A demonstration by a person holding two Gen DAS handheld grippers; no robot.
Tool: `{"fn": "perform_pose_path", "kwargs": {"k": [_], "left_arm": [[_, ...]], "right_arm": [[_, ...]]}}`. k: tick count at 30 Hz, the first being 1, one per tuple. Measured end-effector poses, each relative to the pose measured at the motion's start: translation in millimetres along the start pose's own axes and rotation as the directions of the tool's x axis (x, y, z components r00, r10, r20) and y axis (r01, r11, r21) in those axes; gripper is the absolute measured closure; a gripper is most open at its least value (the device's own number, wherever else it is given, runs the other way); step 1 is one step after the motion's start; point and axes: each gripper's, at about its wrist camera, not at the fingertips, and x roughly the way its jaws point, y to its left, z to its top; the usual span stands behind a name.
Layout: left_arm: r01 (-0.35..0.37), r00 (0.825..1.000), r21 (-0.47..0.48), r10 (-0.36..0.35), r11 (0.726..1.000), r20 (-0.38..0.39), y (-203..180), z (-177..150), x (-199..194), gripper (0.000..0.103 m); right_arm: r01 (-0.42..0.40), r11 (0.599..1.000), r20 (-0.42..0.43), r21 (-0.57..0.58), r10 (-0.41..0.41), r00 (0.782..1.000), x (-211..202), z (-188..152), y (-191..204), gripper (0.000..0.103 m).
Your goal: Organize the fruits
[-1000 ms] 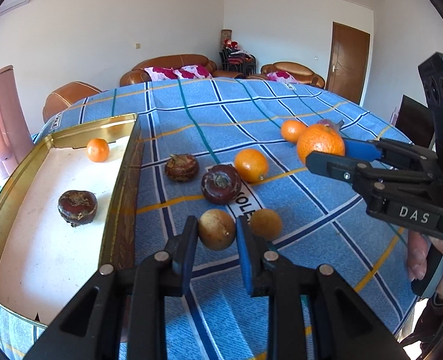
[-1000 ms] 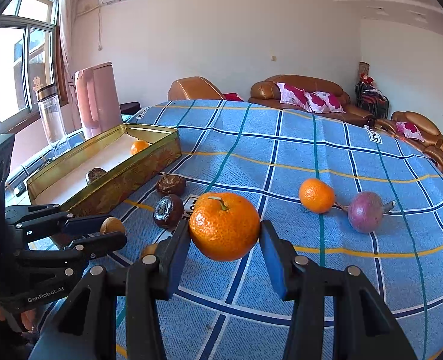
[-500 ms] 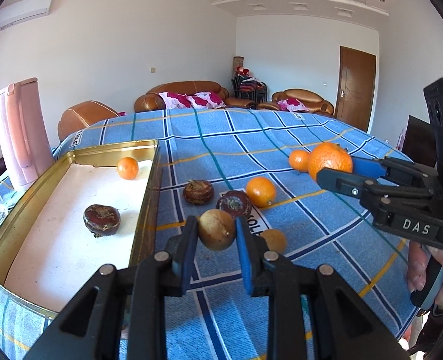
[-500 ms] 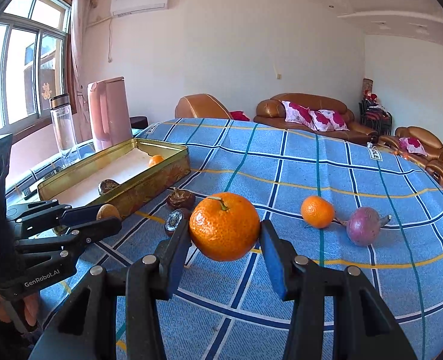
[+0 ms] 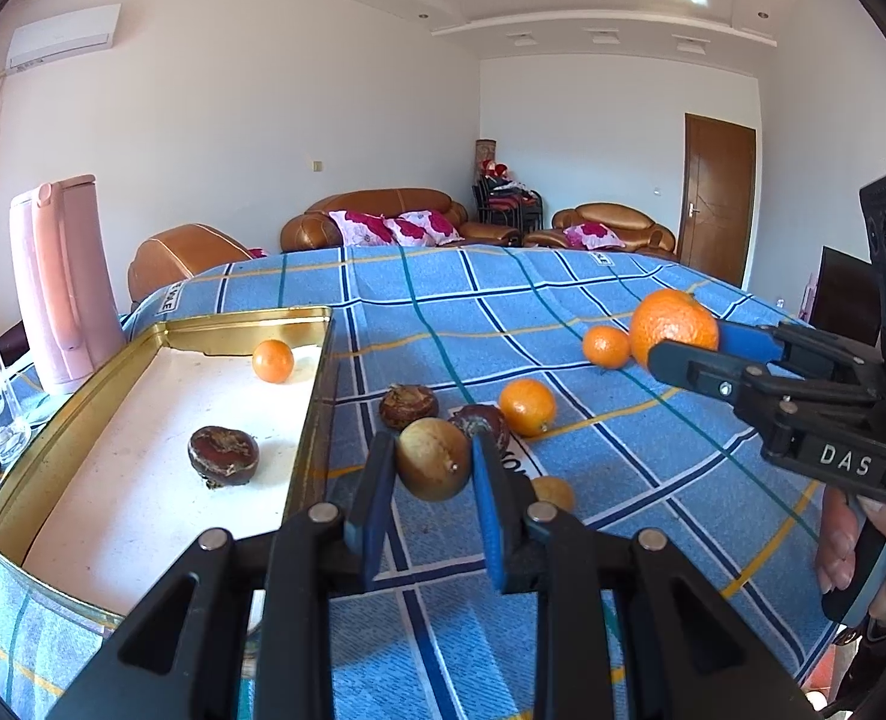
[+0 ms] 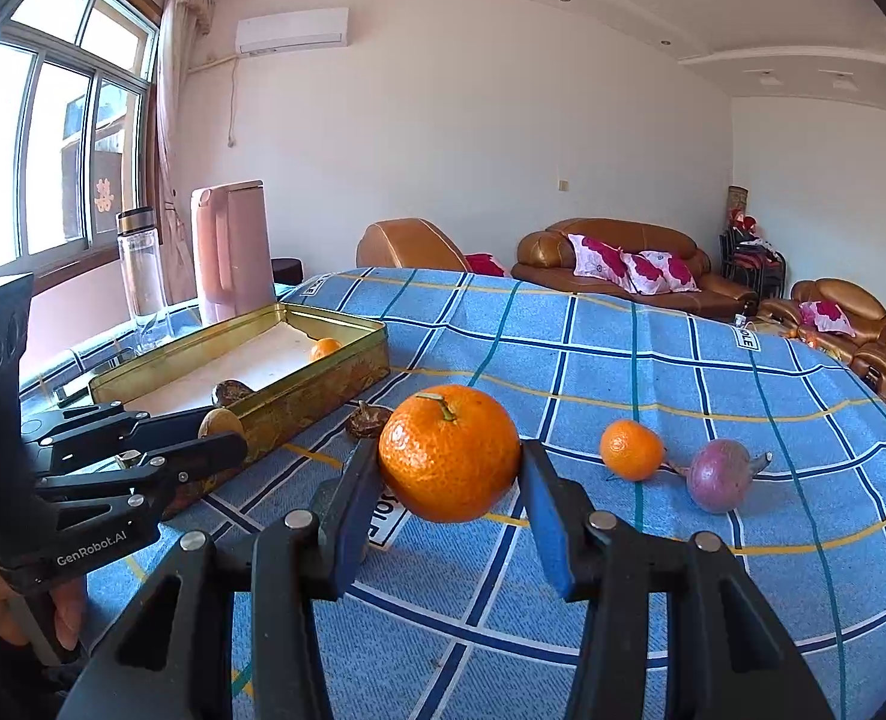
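Two grippers, each with a fruit: the left gripper (image 5: 433,468) pinches a brown fruit (image 5: 432,459) between its blue pads, held clear of the cloth just right of the tin's (image 5: 317,420) wall; the fruit's long axis lies roughly level across the jaws, its small nub facing the camera. The right gripper (image 6: 450,474) clamps the big orange (image 6: 449,453) above the cloth, stem up and tilted slightly right. Oranges count five: the held one, one in the tin (image 5: 272,360), two loose ones (image 5: 526,407) (image 5: 605,346) on the cloth, and a small orange-brown fruit (image 5: 554,492) half hidden behind the left gripper's right finger. Dark brown fruits count three: one in the tin (image 5: 223,455), two on the cloth (image 5: 408,407) (image 5: 484,423), the nearer partly covered. One purple fruit (image 6: 718,476) shows only in the right view. The tin's near corner is cut off by the left gripper
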Motion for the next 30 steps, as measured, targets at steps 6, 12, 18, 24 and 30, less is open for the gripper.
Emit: {"fn": "perform_pose_path", "kwargs": {"k": [6,12,18,24,30], "left_arm": [[-0.01,1.0,0.001,0.009,1.0,0.023,-1,-1,-4,0.076],[-0.022,0.999,0.001,0.021,1.0,0.047,-1,-1,-8,0.076],[-0.033,0.997,0.007,0.033,0.999,0.072,-1,1,-12,0.076],[-0.055,0.993,0.021,0.053,0.998,0.102,-2,1,-16,0.076],[-0.065,0.991,0.022,0.062,0.998,0.12,-1,2,-18,0.076]], "right_arm": [[-0.001,1.0,0.023,-0.004,0.001,1.0,-4,0,1,0.054],[-0.004,1.0,0.054,-0.011,0.005,0.999,-10,-2,2,0.054],[-0.007,1.0,0.079,-0.016,0.008,0.997,-16,-2,2,0.054],[-0.008,1.0,0.097,-0.021,0.01,0.995,-19,-2,3,0.054],[-0.007,1.0,0.117,-0.024,0.01,0.993,-25,-4,3,0.054]]}}
